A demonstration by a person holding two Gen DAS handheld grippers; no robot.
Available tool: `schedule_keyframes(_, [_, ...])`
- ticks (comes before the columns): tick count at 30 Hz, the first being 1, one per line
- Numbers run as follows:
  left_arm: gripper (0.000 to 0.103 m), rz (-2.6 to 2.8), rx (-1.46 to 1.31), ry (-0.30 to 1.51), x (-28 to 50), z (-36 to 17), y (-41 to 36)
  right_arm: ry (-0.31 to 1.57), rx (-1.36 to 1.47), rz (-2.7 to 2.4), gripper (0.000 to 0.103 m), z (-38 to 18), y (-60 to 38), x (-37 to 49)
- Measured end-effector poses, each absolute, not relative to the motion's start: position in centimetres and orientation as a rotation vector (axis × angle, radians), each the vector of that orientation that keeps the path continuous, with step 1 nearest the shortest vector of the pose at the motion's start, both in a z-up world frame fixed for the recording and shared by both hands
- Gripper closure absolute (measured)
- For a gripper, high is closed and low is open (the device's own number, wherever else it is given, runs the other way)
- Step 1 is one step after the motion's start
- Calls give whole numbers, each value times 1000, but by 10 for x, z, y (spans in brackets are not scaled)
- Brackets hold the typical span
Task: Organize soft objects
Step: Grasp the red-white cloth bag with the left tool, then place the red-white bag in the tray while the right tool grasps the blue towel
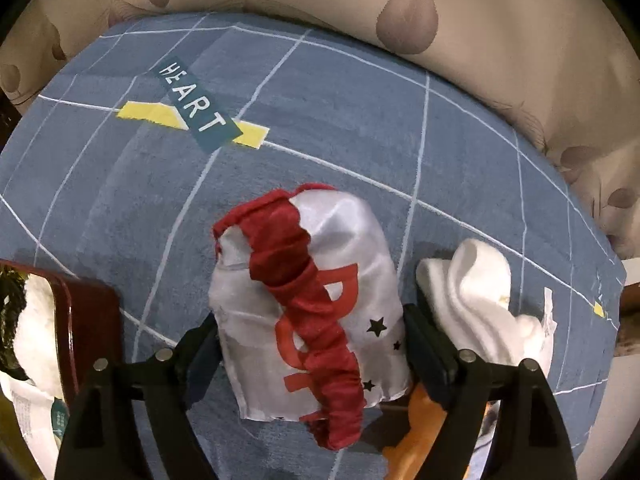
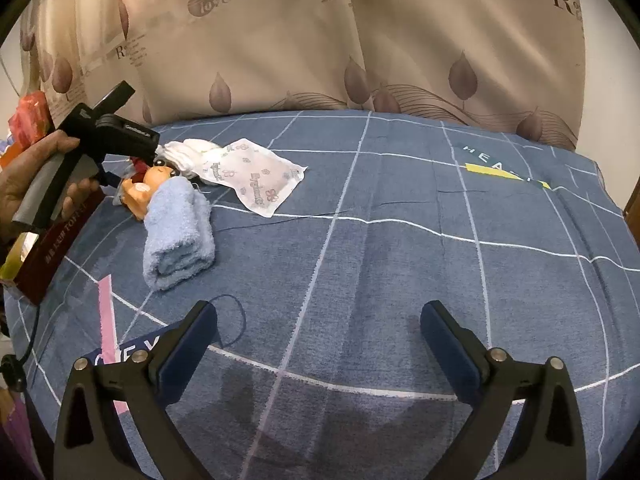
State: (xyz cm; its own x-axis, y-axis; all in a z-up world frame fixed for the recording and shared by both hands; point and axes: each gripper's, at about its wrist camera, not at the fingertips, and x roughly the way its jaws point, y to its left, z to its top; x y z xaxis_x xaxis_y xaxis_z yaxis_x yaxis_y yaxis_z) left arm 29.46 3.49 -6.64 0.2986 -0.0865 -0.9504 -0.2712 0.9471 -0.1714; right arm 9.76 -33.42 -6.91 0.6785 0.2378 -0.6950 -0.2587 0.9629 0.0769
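A white satin pouch [image 1: 320, 280] with a gathered red band and red lettering lies on the blue bedspread [image 1: 340, 120]. My left gripper [image 1: 312, 316] points steeply down over it, open wide, one finger on each side of the pouch. I cannot tell whether the pads touch its edges. A crumpled white cloth [image 1: 472, 296] lies just right of the right finger, and an orange plush toy [image 1: 416, 432] sits below it. My right gripper [image 2: 320, 312] hovers open over bare bedspread, with nothing between its fingers. Its view shows a hand [image 2: 36, 176] holding the left tool.
A rolled light-blue towel [image 2: 178, 236] lies beside the orange toy [image 2: 146, 192], with a printed white cloth [image 2: 256, 176] behind it. A dark red box [image 1: 88, 328] holding white fabric stands at the left edge. Beige leaf-print fabric [image 2: 360, 60] rises behind the bed.
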Motion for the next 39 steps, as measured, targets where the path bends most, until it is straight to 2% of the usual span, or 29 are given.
schedule_keyframes(6, [19, 136, -249, 1249, 291, -69, 25, 784, -32, 276, 1, -70, -334, 99])
schedule_keyframes(7, [25, 123, -227, 1255, 291, -69, 24, 784, -31, 274, 1, -70, -334, 99])
schedule_keyframes(8, [67, 122, -231, 1237, 287, -67, 26, 783, -30, 274, 1, -70, -335, 100])
schedule_keyframes(9, [86, 134, -234, 1206, 280, -63, 31, 786, -29, 274, 1, -70, -335, 100])
schedule_keyframes(16, [85, 50, -277, 1099, 237, -31, 17, 812, -37, 257, 0, -74, -334, 104])
schedule_keyframes(25, [84, -87, -262, 926, 120, 42, 19, 818, -43, 254, 0, -75, -334, 104])
schedule_keyframes(31, [83, -52, -310, 920, 59, 45, 58, 737, -50, 339, 2, -64, -329, 89])
schedule_keyframes(37, [82, 34, -354, 921, 18, 38, 110, 725, -131, 494, 3, -45, -264, 86])
schedule_keyframes(39, [82, 52, -356, 927, 6, 37, 124, 756, -142, 523, 12, -45, -240, 99])
